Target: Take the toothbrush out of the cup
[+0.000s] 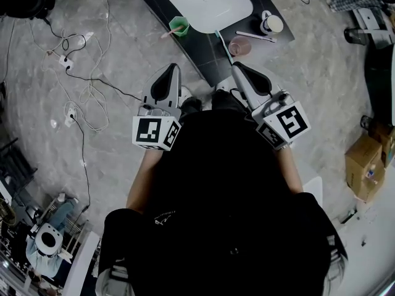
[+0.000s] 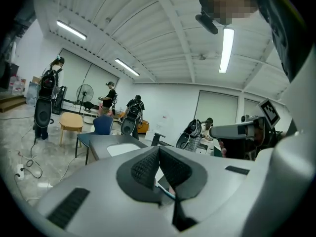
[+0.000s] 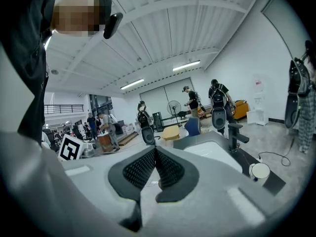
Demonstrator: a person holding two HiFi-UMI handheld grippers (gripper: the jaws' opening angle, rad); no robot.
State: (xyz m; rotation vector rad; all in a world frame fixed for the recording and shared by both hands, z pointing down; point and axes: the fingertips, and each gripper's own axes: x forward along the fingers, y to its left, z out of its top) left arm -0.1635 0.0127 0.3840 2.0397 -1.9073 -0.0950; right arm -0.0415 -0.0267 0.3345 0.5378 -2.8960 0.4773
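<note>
Counted: two claws, left gripper (image 1: 174,68) and right gripper (image 1: 237,66). Ahead of them, three cups (green cup (image 1: 179,26), pink cup (image 1: 239,45), white cup (image 1: 272,24)) and one basin (image 1: 203,2).

The left gripper (image 1: 173,68) and right gripper (image 1: 237,66) are held level, side by side, with the jaws pointed forward. On each, the jaws are seen pressed together at the tips. Both forearms (image 1: 143,179) are kept bent, close to the torso.

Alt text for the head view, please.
Seen from above, a person in black holds the left gripper and right gripper, both shut and empty, short of a dark counter with a white sink. A green cup beside the sink holds a toothbrush.
</note>
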